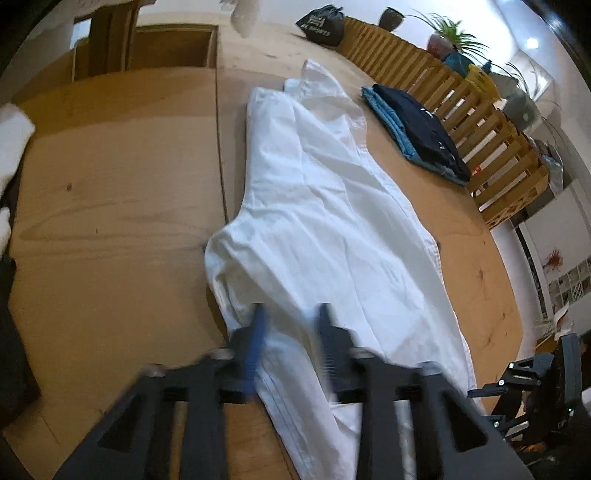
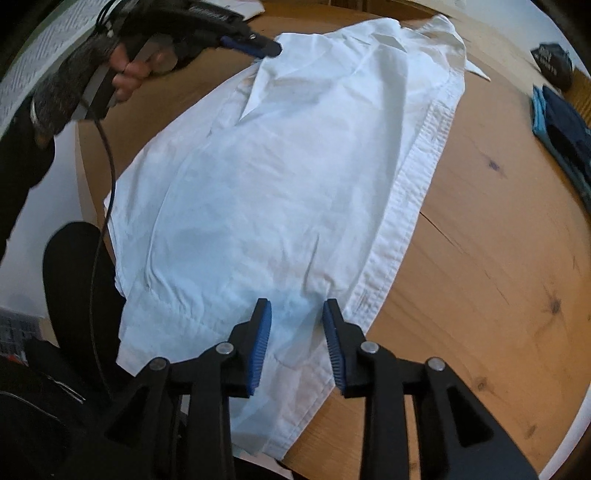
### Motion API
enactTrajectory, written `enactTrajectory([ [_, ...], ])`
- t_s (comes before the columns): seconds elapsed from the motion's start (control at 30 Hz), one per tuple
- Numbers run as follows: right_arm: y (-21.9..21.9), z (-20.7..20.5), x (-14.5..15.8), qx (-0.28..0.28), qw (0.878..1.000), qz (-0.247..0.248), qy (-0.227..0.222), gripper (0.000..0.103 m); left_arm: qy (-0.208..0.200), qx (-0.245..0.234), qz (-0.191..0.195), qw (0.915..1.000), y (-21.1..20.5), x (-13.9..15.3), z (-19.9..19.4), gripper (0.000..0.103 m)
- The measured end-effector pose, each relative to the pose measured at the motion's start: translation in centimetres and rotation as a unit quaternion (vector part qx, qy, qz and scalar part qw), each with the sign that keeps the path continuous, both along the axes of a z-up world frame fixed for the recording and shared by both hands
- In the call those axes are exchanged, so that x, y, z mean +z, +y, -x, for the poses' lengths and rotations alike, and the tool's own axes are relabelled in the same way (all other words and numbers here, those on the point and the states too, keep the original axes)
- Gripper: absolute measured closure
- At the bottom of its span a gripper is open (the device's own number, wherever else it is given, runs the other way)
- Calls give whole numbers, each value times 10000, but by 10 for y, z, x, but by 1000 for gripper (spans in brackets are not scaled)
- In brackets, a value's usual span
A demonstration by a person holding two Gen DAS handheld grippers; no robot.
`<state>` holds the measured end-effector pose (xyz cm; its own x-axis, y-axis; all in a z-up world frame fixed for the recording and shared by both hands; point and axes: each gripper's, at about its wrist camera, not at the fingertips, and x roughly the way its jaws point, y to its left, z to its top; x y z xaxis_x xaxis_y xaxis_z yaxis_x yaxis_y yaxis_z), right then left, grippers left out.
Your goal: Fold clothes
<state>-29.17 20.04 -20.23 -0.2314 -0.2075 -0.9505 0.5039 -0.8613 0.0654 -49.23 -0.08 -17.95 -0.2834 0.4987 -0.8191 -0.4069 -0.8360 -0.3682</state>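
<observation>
In the left wrist view, a white shirt [image 1: 325, 221] lies spread lengthwise on the wooden desk [image 1: 110, 206], its collar at the far end and its hem running under the camera. The left gripper [image 1: 291, 314] hangs over the near part of the cloth with its jaws spread apart and nothing between them (the fingers are smeared by motion blur, so whether they touch the fabric cannot be told). Beyond the shirt, near the far right edge of the desk, sits a stack of folded clothes [image 1: 417, 133], dark navy on top of blue. Just behind that stack runs a slatted wooden rail [image 1: 476, 122], with potted plants [image 1: 450, 33] past it and a dark bag [image 1: 321, 26] at the far end. The other gripper shows at the lower right edge.

In the right wrist view, the same shirt fills the middle of the desk [image 2: 498, 258], its button placket along the right side. The right gripper [image 2: 297, 314] hovers over the near hem, jaws parted and gripping nothing. At the upper left the left gripper [image 2: 262, 48], held in the person's hand [image 2: 129, 72], has its blue-padded tip at the shirt's far left edge. A dark cable [image 2: 105, 173] hangs down from it. The folded stack appears at the right edge.
</observation>
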Motion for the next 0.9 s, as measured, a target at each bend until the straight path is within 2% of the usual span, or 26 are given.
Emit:
enactTrajectory([
  [0.2,3,2,1,13,10000,44,9,73,24,-94,115,9999,0,1,4,95],
  [0.23,4,3,1,22,10000,38,21,73,-37,-93,73,9999,0,1,5,91],
  [0.27,4,3,2,29,10000,27,36,72,-115,-80,57,9999,-1,0,5,72],
  [0.3,4,3,2,33,10000,18,44,72,-162,-33,50,9999,-3,1,7,63],
  [0.37,4,3,2,36,10000,2,54,72,-172,85,-20,9998,-6,2,11,58],
  [0.47,4,4,2,39,10000,-11,66,72,-206,219,-117,9995,-8,1,20,58],
  [0.57,2,4,2,37,10000,10,69,72,-208,298,-152,9992,-8,0,29,62],
  [0.63,2,4,2,37,10000,25,69,72,-95,264,-136,9995,-8,3,29,79],
  [0.67,2,5,2,39,10000,33,68,72,-15,235,-119,9997,-8,6,29,95],
  [0.8,3,6,3,64,9999,34,73,72,239,205,-262,9992,-12,20,29,97],
  [0.9,1,6,3,71,9999,23,93,72,331,268,-118,9990,-16,22,33,98],
])
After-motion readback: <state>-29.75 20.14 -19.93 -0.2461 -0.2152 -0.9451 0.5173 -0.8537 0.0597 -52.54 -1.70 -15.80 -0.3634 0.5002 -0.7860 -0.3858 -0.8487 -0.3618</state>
